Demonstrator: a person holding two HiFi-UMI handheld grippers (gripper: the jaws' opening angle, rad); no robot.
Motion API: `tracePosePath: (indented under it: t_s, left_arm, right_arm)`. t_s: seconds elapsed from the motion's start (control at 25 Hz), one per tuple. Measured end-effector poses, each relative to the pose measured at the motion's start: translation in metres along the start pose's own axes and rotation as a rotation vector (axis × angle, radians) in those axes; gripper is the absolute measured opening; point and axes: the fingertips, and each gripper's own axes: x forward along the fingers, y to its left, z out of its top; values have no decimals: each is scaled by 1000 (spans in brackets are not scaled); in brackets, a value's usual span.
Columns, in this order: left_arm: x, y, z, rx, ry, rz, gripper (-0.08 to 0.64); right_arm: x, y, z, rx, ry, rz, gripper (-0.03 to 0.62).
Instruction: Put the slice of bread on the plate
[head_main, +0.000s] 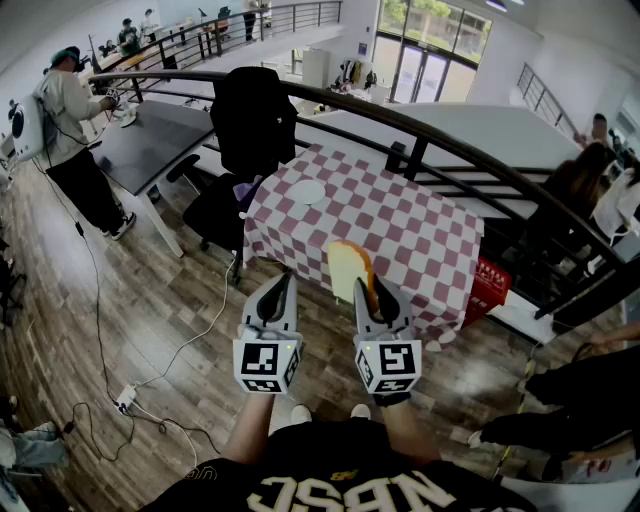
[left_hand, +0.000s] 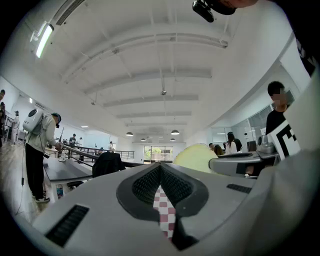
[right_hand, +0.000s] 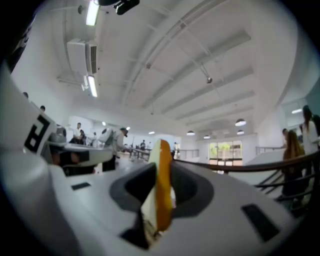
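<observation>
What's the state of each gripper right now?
Left gripper: closed, holding nothing.
Right gripper: closed on the slice of bread, which stands on edge.

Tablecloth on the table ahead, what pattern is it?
Dark red and white checks; the tablecloth shows best in the head view.
</observation>
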Motion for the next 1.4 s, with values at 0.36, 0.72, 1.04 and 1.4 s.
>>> tracePosePath:
  t_s: [0.36, 0.72, 1.04, 1.4]
  left_arm:
    - [-1, 44, -26, -25, 17, 7, 18]
    - [40, 40, -59, -46, 69, 29, 18]
    - [139, 46, -22, 37, 58, 80, 18]
    - [317, 105, -34, 24, 42, 96, 18]
  right_arm:
    - [22, 25, -25, 0, 35, -28, 98]
    - [68, -6, -58, 41, 78, -7, 98]
    - [173, -59, -29, 124, 28, 74, 98]
    - [346, -137, -18, 122, -44, 95, 99]
